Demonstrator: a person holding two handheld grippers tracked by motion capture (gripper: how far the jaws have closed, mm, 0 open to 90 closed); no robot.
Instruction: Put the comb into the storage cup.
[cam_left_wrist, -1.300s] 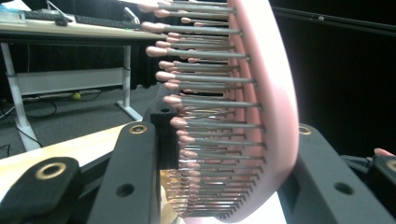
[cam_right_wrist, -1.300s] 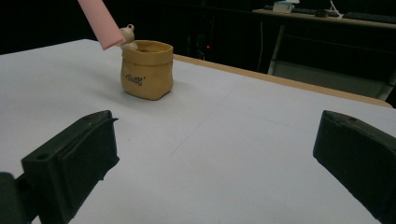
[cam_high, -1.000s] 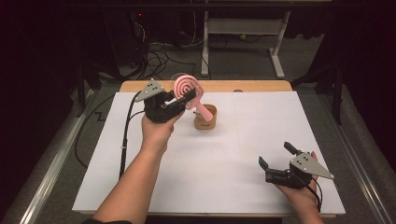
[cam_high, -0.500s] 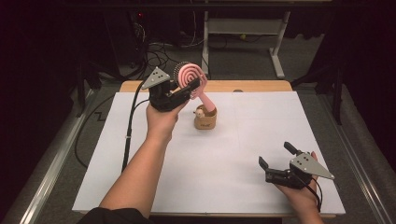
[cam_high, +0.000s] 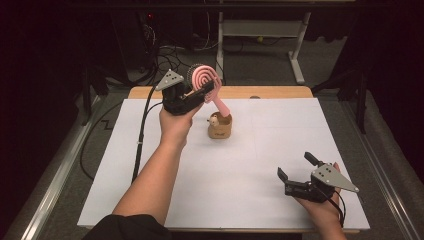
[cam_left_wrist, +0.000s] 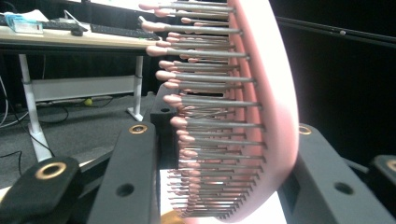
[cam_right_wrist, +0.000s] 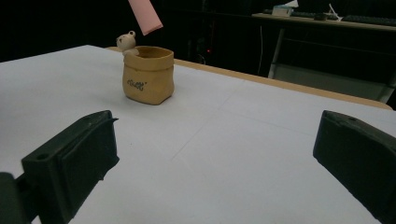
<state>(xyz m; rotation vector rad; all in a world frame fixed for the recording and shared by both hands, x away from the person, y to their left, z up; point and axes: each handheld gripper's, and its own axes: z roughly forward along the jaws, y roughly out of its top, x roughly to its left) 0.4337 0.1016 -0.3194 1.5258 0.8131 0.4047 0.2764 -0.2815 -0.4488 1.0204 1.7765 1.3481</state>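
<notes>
A little tan pot (cam_high: 220, 127) shaped like a sack sits on the white table (cam_high: 260, 200), toward the far side. A tiny bear (cam_right_wrist: 126, 42) peeks over its rim. What is inside cannot be seen. There is dark writing on its front (too small to read). The left gripper (cam_high: 197, 95) squeezes the head of a pink hairbrush (cam_high: 206, 80), held up in the air, with the handle end hanging just above the pot. The right gripper (cam_high: 296, 170) rests near the front edge, its jaws wide apart, holding nothing.
</notes>
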